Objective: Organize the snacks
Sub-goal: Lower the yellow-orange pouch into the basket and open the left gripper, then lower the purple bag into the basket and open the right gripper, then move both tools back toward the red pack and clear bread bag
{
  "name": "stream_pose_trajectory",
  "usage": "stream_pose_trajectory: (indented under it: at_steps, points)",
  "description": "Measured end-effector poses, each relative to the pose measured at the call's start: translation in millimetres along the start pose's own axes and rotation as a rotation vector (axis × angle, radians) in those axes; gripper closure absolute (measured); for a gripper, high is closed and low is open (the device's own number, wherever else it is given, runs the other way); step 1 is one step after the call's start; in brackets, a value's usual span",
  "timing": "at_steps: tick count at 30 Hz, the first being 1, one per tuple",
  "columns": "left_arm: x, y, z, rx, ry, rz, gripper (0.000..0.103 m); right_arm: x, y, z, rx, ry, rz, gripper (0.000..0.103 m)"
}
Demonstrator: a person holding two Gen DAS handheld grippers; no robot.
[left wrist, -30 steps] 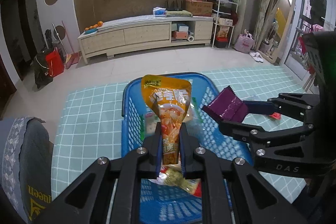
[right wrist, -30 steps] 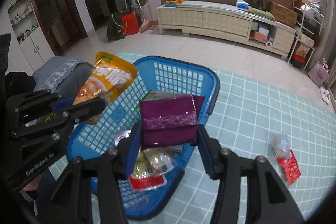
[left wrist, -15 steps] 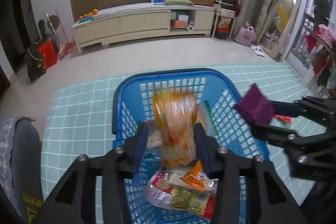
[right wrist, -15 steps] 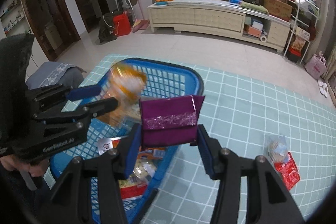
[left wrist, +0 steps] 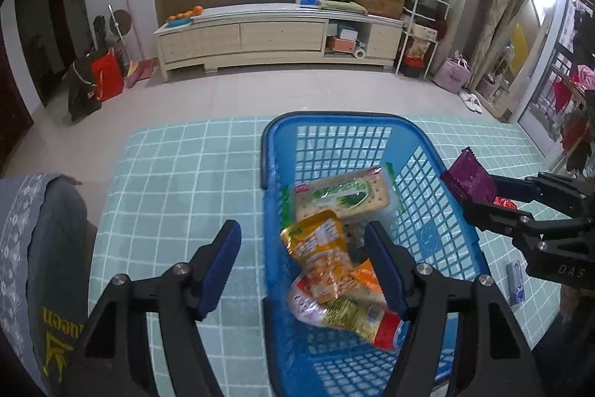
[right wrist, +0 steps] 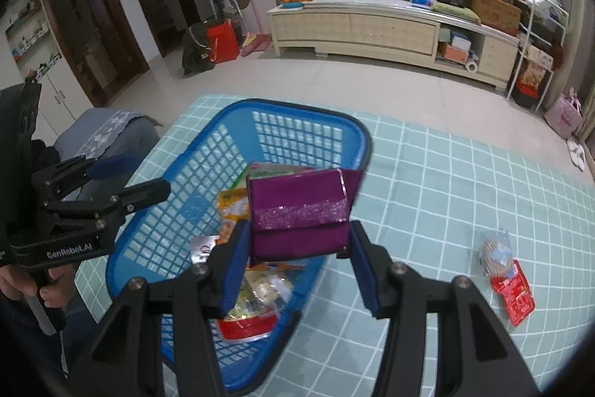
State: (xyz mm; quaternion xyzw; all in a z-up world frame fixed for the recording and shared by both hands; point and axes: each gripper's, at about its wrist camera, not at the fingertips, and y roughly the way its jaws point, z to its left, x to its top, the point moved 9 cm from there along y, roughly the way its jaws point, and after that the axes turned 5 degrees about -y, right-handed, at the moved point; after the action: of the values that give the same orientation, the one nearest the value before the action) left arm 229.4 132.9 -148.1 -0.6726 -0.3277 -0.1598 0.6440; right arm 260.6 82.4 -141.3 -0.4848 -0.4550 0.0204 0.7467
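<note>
Teal checked matting covers the floor under a blue basket (left wrist: pixel 427 151) of snacks. "GenRobot.AI" marks the left claw (left wrist: pixel 303 261), "DAS" the right claw (right wrist: pixel 297 261). Left jaws, just opening, gape empty above the orange pouch (left wrist: pixel 319 248) lying inside; right grips a purple packet (right wrist: pixel 299 211) over the basket's rim.

Both grippers are matte black plastic linkages with angular, skeletal arms joined by round silver screw heads. The left gripper (left wrist: pixel 303 265) carries ribbed blue pads on the inner faces of its jaws and white "GenRobot.AI" lettering on its body. The right gripper (right wrist: pixel 297 266) has the same blue pads, with the letters "DAS" on its side.
</note>
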Motion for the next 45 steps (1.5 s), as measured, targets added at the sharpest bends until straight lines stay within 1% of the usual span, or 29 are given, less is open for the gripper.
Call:
stream_pose_trajectory:
  at_steps: [2, 5, 8, 12, 15, 18, 20, 21, 22, 24, 26, 28, 31, 37, 41, 45]
  points:
    - [-6, -3, 4, -0.002, -0.003, 0.008, 0.036, 5, 3, 6, 0.005, -0.015, 0.000, 0.046]
    - [-11, -8, 8, 0.022, 0.003, 0.008, 0.036, 11, 9, 15, 0.006, -0.046, 0.004, 0.046]
    - [-15, -12, 10, 0.022, -0.004, 0.010, 0.036, 16, 19, 23, 0.005, -0.081, 0.017, 0.046]
    - [-14, -13, 16, 0.034, -0.017, 0.006, 0.036, 28, 33, 31, -0.012, -0.132, 0.037, 0.046]
    - [-11, -15, 20, 0.028, -0.032, -0.002, 0.036, 35, 44, 33, -0.029, -0.165, 0.059, 0.046]
    - [-8, -14, 22, 0.035, -0.033, -0.009, 0.036, 42, 53, 29, -0.045, -0.168, 0.065, 0.046]
    - [-6, -13, 22, 0.032, -0.042, -0.011, 0.036, 44, 58, 27, -0.039, -0.155, 0.061, 0.035]
    - [-6, -12, 23, 0.031, -0.049, -0.011, 0.036, 45, 63, 26, -0.036, -0.156, 0.062, 0.019]
    - [-7, -11, 23, 0.031, -0.058, -0.006, 0.036, 44, 64, 25, -0.040, -0.160, 0.059, 0.006]
    - [-12, -8, 21, 0.034, -0.064, 0.006, 0.036, 42, 64, 21, -0.070, -0.168, 0.041, 0.000]
    - [-15, -9, 19, 0.027, -0.061, 0.011, 0.036, 37, 59, 17, -0.085, -0.154, 0.033, 0.000]
    - [-18, -10, 14, 0.026, -0.057, 0.014, 0.036, 31, 54, 14, -0.075, -0.140, 0.048, 0.000]
    - [-19, -16, 6, 0.014, -0.054, 0.014, 0.036, 22, 44, 8, -0.083, -0.128, 0.057, 0.000]
    - [-21, -30, -12, -0.001, -0.025, 0.001, 0.036, 6, 14, -7, -0.076, -0.061, 0.041, 0.000]
    - [-22, -39, -30, -0.029, -0.008, -0.010, 0.036, -3, -6, -19, -0.092, -0.026, 0.025, 0.000]
    - [-22, -42, -45, -0.034, 0.020, -0.011, 0.036, -12, -26, -32, -0.092, 0.008, 0.002, 0.000]
